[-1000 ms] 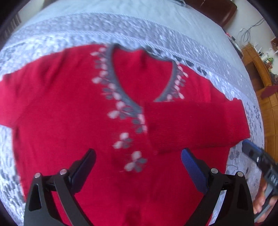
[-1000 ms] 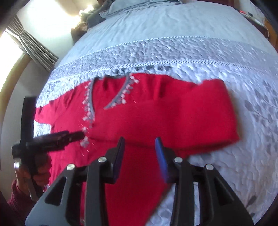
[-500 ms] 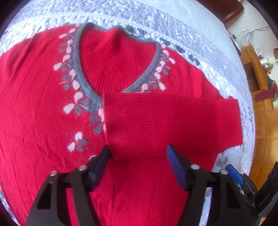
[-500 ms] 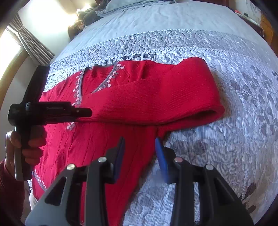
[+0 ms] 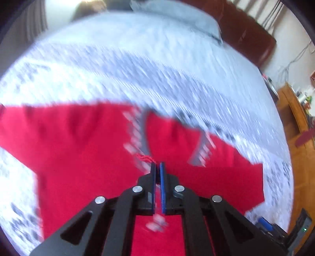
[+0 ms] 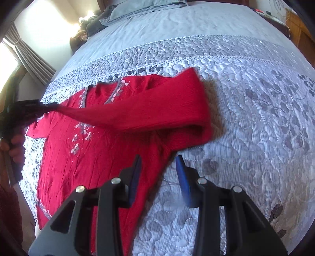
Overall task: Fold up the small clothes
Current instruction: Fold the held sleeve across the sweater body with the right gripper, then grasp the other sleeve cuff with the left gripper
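One red sweater (image 6: 94, 157), grey-trimmed neckline, sleeve lifted across front

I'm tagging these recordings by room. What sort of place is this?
Most likely a bedroom: the red sweater lies on a wide bed with a quilted bedspread, pillows at its far end, and curtains beside a bright window.

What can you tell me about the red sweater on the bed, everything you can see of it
The red sweater is a knit with a grey V-neck and pale flower trim, lying front up on the quilted bedspread. One sleeve is folded across the chest; the left gripper, shut on its cuff, lifts that end. The right gripper hovers open.
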Motion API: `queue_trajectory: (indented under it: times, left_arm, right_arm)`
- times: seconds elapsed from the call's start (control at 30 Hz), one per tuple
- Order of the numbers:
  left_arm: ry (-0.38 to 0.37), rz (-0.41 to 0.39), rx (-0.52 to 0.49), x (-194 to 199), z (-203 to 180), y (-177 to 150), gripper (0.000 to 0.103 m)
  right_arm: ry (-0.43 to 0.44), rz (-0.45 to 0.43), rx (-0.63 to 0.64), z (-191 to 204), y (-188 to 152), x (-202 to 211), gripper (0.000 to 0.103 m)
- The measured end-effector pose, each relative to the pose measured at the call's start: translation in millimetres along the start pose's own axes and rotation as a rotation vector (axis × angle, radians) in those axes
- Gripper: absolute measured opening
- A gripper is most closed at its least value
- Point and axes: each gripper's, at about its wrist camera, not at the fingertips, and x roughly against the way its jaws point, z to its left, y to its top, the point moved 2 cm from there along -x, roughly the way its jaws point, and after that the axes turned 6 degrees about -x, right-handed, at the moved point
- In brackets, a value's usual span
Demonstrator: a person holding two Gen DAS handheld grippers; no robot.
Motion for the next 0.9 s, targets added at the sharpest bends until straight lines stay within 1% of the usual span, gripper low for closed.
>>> queue_trajectory:
  times: [0.07, 0.17, 0.2, 0.27, 0.37, 0.43, 0.5, 0.53, 0.57, 0.6, 0.63, 0.67, 0.7, 0.73, 0.77, 0.8, 0.87, 0.9]
  left_arm:
    - [0.05, -0.027, 0.011, 5, 24, 9, 0.004]
    - [0.152, -0.072, 0.018, 6, 71, 18, 0.004]
    - [0.167, -0.069, 0.02, 2, 76, 21, 0.004]
    - [0.166, -0.035, 0.029, -14, 88, 19, 0.004]
    - [0.165, 0.005, 0.031, -35, 94, 12, 0.004]
    - [0.164, 0.022, 0.019, -47, 93, 4, 0.004]
    - [0.165, 0.032, 0.013, -52, 93, -4, 0.004]
    - [0.162, 0.037, 0.013, -52, 94, -7, 0.005]
    - [0.163, 0.041, 0.014, -55, 95, -8, 0.005]
    - [0.165, 0.05, 0.018, -57, 98, -11, 0.005]
    - [0.165, 0.057, 0.023, -60, 99, -13, 0.005]
    - [0.164, 0.06, 0.029, -59, 100, -15, 0.005]
    - [0.166, 0.063, 0.033, -61, 102, -17, 0.007]
    - [0.172, 0.068, 0.037, -62, 104, -19, 0.008]
    - [0.188, 0.085, 0.044, -66, 107, -22, 0.012]
    - [0.191, 0.096, 0.048, -70, 109, -25, 0.012]
    - [0.195, 0.089, 0.034, -72, 109, -29, 0.012]
    - [0.195, 0.09, 0.029, -70, 108, -29, 0.012]
  right_arm:
    - [0.007, 0.004, -0.022, -3, 2, -3, 0.038]
    - [0.049, 0.018, -0.079, -7, 9, -11, 0.04]
    - [0.061, 0.02, -0.096, -8, 12, -13, 0.045]
    - [0.087, 0.029, -0.127, -8, 21, -21, 0.053]
    - [0.124, 0.064, -0.196, -11, 37, -36, 0.056]
    - [0.116, 0.101, -0.24, -17, 47, -52, 0.056]
    - [0.096, 0.137, -0.253, -20, 53, -65, 0.056]
    - [0.1, 0.16, -0.262, -21, 55, -72, 0.055]
    - [0.127, 0.18, -0.276, -21, 56, -78, 0.039]
    - [0.142, 0.197, -0.276, -20, 55, -81, 0.015]
    - [0.129, 0.211, -0.264, -18, 55, -82, 0.011]
    - [0.127, 0.206, -0.252, -17, 54, -81, 0.007]
    - [0.111, 0.201, -0.236, -16, 54, -77, 0.007]
    - [0.085, 0.197, -0.23, -17, 53, -74, 0.006]
    - [0.047, 0.199, -0.231, -21, 51, -72, 0.006]
    - [0.022, 0.21, -0.246, -26, 48, -75, 0.006]
    - [0.033, 0.231, -0.278, -34, 45, -83, 0.007]
    - [0.03, 0.231, -0.27, -32, 46, -83, 0.007]
